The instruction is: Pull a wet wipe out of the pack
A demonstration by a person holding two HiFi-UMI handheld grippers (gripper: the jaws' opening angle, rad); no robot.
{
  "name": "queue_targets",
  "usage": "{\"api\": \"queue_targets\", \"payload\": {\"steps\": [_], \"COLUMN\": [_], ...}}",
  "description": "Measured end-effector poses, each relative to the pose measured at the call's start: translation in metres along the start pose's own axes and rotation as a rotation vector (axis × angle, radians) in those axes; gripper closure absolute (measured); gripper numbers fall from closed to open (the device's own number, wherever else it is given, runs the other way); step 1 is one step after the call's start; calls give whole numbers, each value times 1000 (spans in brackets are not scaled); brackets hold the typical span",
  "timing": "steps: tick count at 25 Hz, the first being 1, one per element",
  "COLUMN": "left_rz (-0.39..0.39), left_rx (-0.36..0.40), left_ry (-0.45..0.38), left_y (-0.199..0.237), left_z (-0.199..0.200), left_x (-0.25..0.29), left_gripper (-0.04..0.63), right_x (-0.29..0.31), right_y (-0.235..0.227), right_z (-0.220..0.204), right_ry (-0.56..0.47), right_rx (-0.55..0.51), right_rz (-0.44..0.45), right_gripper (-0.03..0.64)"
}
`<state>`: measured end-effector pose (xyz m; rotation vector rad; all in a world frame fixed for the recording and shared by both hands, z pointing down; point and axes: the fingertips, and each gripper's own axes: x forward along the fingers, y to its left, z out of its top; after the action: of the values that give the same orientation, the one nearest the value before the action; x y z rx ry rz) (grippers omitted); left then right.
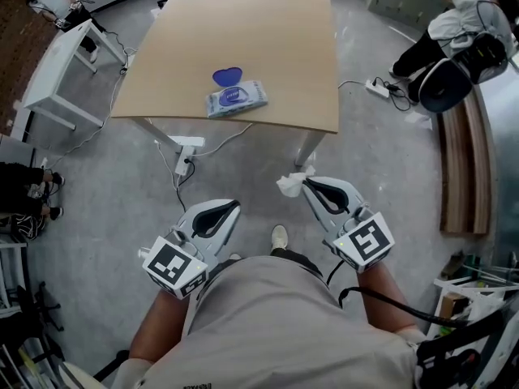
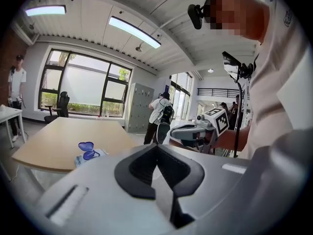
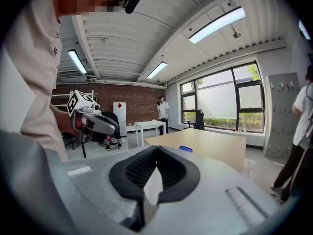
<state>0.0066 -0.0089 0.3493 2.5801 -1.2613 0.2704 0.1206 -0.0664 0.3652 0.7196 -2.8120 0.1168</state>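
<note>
Close against my body, my right gripper (image 1: 308, 183) pinches a crumpled white wet wipe (image 1: 290, 185) at its tips; my left gripper (image 1: 233, 207) beside it is closed on nothing. Well ahead of both, the pack (image 1: 236, 99) lies on the table (image 1: 268, 47), blue lid (image 1: 227, 76) flipped open.
</note>
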Motion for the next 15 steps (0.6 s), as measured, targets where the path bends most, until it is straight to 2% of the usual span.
{"api": "queue_targets", "payload": {"steps": [5,15], "left_rz": [-5,-43], "left_rx": [10,39], "left_ry": [-25,-7], "left_y": [0,-1], "left_z": [-5,-29], "left_x": [-62,-186], "left_gripper": [591,591], "right_x": [11,22], "right_y": [56,185], "right_z": [16,44], "right_ry": [-12,19], "right_rx": [-38,-75], "right_rz": [15,13], "right_gripper": [612,612]}}
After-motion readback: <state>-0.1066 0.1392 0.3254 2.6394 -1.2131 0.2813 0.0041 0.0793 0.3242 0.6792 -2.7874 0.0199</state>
